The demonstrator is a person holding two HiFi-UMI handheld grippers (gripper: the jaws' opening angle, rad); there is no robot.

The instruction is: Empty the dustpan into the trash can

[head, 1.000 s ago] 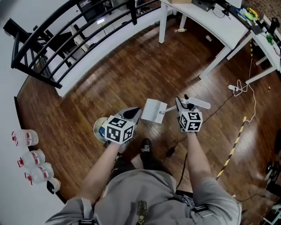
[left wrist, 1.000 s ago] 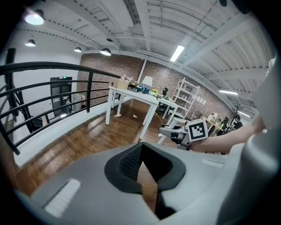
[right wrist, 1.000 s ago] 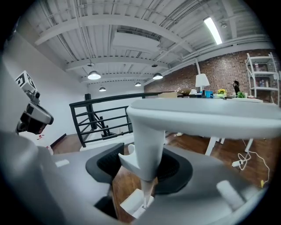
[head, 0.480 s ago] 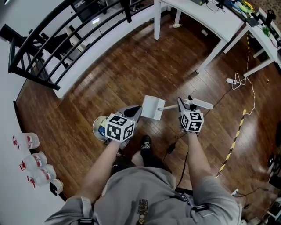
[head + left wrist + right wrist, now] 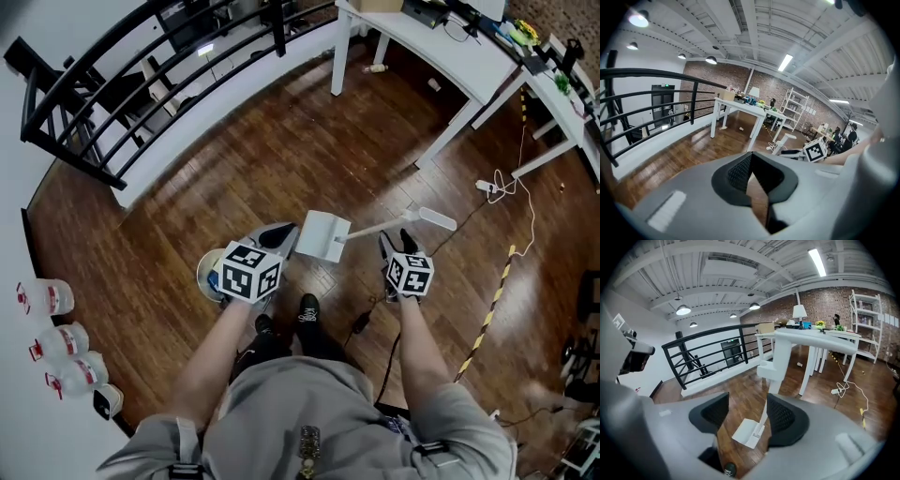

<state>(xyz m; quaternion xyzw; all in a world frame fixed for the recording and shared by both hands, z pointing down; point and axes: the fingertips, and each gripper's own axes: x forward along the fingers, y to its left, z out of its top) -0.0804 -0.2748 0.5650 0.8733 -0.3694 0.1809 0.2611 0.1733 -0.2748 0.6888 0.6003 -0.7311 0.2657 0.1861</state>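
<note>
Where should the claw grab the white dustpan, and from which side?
Probably the thick top end of the handle. The dustpan stands with its scoop on the floor and its handle sticking up, so come in level from the person's side, one jaw each side. The right gripper is lined up there, jaws opening, not pressing it.

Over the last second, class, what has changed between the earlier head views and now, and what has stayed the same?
The right gripper has let go of the dustpan handle and drawn back toward the person. Its jaws are opening, with the handle standing free ahead of them. The dustpan stayed standing on the floor beside the trash can, and the left gripper stayed shut near it.
</note>
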